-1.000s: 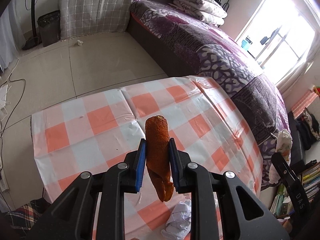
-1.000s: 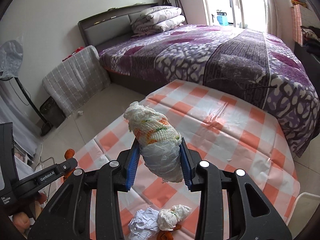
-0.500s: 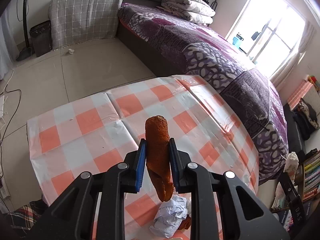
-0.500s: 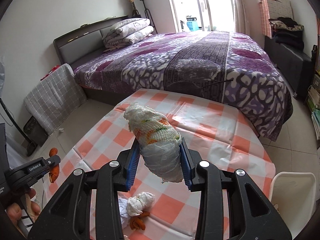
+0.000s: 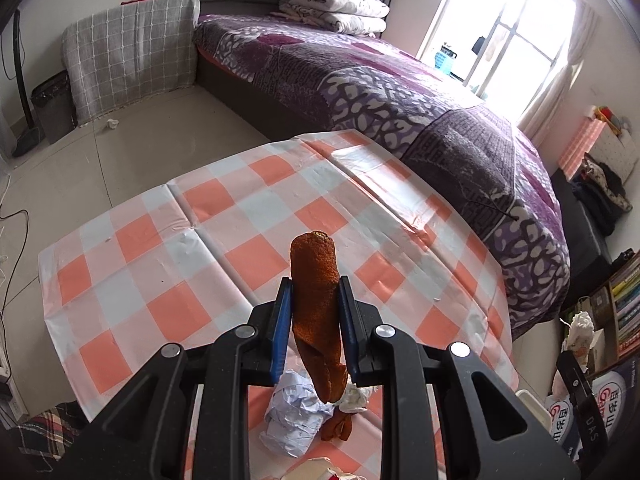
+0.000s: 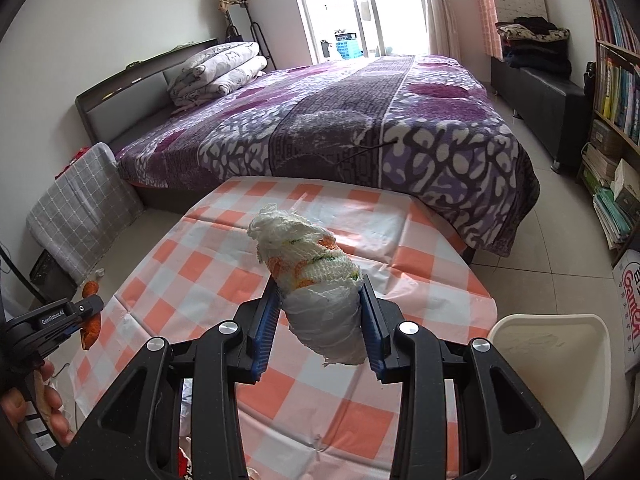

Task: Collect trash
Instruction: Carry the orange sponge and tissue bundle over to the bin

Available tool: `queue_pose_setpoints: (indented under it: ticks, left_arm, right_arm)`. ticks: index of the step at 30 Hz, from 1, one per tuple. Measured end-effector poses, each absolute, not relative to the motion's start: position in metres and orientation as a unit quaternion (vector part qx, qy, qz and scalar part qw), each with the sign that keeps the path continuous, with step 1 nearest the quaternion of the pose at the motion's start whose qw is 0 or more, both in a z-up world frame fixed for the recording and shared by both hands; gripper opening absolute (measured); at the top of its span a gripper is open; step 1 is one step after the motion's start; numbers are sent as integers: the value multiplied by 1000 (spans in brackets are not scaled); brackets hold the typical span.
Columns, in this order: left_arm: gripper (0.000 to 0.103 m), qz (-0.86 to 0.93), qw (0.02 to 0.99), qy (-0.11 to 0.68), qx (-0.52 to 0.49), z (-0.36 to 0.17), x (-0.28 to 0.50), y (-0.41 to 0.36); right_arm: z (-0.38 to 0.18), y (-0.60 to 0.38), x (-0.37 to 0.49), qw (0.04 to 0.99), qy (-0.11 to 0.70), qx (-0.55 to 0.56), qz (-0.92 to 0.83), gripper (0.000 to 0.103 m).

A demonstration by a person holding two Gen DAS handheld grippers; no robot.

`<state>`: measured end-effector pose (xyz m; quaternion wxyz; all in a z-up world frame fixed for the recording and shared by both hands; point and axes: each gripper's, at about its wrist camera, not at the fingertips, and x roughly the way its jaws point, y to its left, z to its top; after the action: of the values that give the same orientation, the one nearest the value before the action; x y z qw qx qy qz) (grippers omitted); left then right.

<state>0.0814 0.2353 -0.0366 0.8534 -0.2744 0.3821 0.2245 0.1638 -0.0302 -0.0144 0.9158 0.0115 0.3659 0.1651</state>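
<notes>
Here, my left tool (image 5: 313, 334) is clamped on a long strip of orange peel (image 5: 316, 312), which stands upright between the blue pads and pokes out above and below them. My right tool (image 6: 320, 326) is clamped on a wad of white tissue stained orange and green (image 6: 316, 280), its upper end leaning up and to the left past the pads. Both are held above a bench covered in an orange-and-white checked cloth (image 5: 208, 248). On the cloth just below my left tool lie more scraps: a crumpled ball of white paper (image 5: 294, 416), a smaller white wad (image 5: 356, 394) and a bit of orange peel (image 5: 338, 428), all touching or nearly so. In the right wrist view a white bin (image 6: 552, 360) stands beside the bench's right edge, low in the frame. A bed with a purple patterned cover (image 6: 360, 120) lies just beyond the bench, with folded bedding (image 6: 218, 68) at its head.
</notes>
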Motion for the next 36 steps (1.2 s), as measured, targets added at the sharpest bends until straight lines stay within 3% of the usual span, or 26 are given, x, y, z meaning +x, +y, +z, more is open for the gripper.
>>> queue_pose_setpoints:
  ticks: [36]
  left_arm:
    - [23,99,906,379,-162,-6,126,60]
  right_arm:
    - [7,-207,159,931,332,146,32,37]
